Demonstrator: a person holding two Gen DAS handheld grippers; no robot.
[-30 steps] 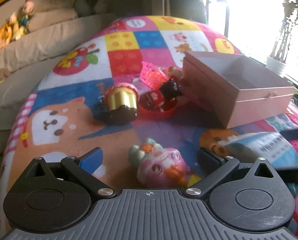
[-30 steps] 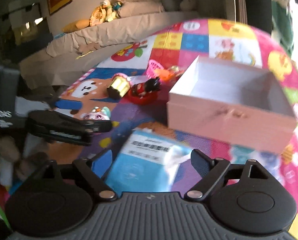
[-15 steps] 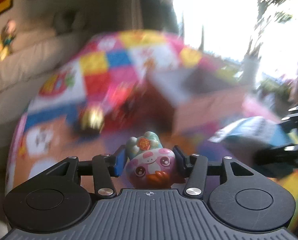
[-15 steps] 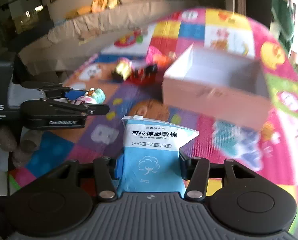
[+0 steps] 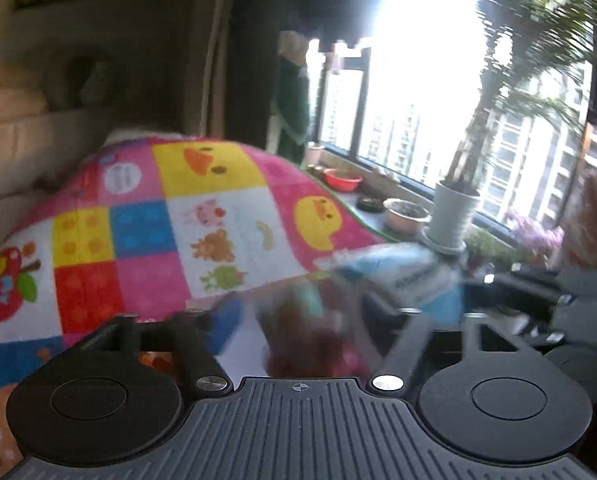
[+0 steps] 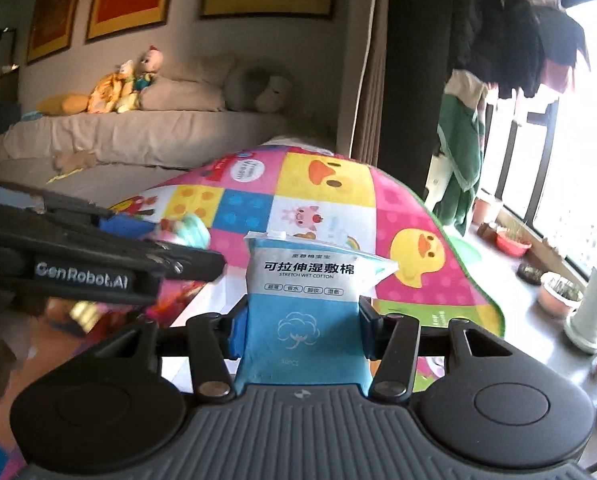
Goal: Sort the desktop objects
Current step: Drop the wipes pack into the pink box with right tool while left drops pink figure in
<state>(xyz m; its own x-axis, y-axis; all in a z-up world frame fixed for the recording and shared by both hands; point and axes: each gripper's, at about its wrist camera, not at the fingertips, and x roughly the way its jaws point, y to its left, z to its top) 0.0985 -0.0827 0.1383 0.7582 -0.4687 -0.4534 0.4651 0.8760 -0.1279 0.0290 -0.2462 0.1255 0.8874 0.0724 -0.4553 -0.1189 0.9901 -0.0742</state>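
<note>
My right gripper (image 6: 298,326) is shut on a blue and white wet-cotton pack (image 6: 304,300) and holds it upright above the colourful play mat (image 6: 322,188). My left gripper (image 5: 298,320) shows motion-blurred, with its fingers spread and the pink and teal toy figure (image 5: 310,336) smeared between them; whether it still grips the toy is unclear. In the right wrist view the left gripper (image 6: 166,248) reaches in from the left with the toy (image 6: 186,232) at its tip. The pack also shows in the left wrist view (image 5: 410,276), held by the right gripper.
The mat (image 5: 202,216) covers the table. A window sill at the right carries a white plant pot (image 5: 454,212), small bowls (image 5: 404,212) and a red dish (image 5: 342,180). A sofa with plush toys (image 6: 126,84) stands behind. The pink box is out of view.
Both grippers closed on their objects, lifted them off the mat and swung up and right. The left fingers now look wider apart than half a second ago.
</note>
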